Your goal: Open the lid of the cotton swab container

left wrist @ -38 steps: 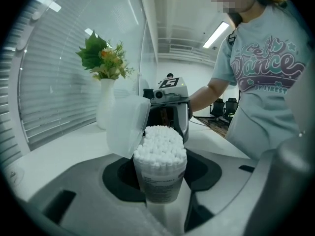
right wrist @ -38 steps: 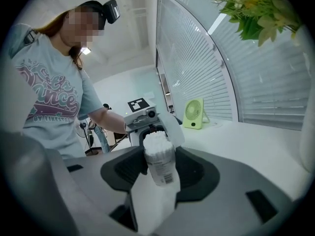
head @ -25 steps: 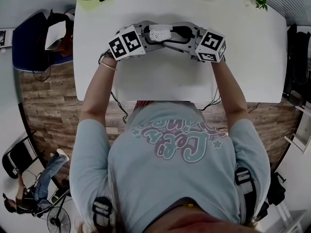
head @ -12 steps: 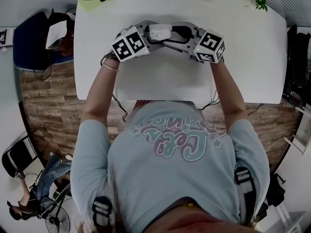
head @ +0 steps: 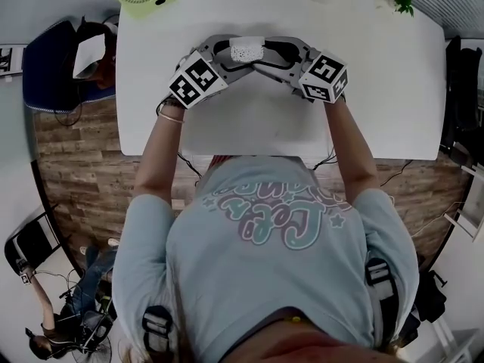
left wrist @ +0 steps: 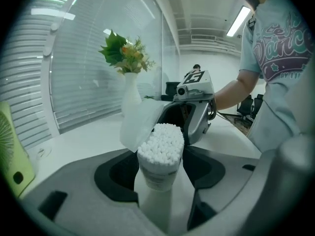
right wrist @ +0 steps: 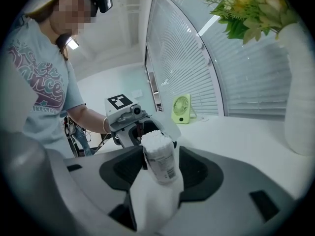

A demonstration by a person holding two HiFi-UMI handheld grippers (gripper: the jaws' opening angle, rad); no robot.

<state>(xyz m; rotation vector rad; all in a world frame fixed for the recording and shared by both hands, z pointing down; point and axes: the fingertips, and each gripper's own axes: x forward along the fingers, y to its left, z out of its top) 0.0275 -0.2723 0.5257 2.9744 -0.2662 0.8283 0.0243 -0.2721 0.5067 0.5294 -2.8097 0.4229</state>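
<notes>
The left gripper [left wrist: 158, 191] has just been spreading its jaws, now wide around the clear cylindrical cotton swab container [left wrist: 158, 154] – its translucent hinged lid [left wrist: 138, 124] hangs flipped back – while the right gripper [right wrist: 156, 181] clamps the base above the white table [head: 378, 89]; the opening looks done

The table [head: 393, 89] is viewed steeply downward from above the person's head. Each gripper view is taken close along its own jaws, the two facing each other; the cotton swab container [left wrist: 157, 166] between those jaws is shared by all.
</notes>
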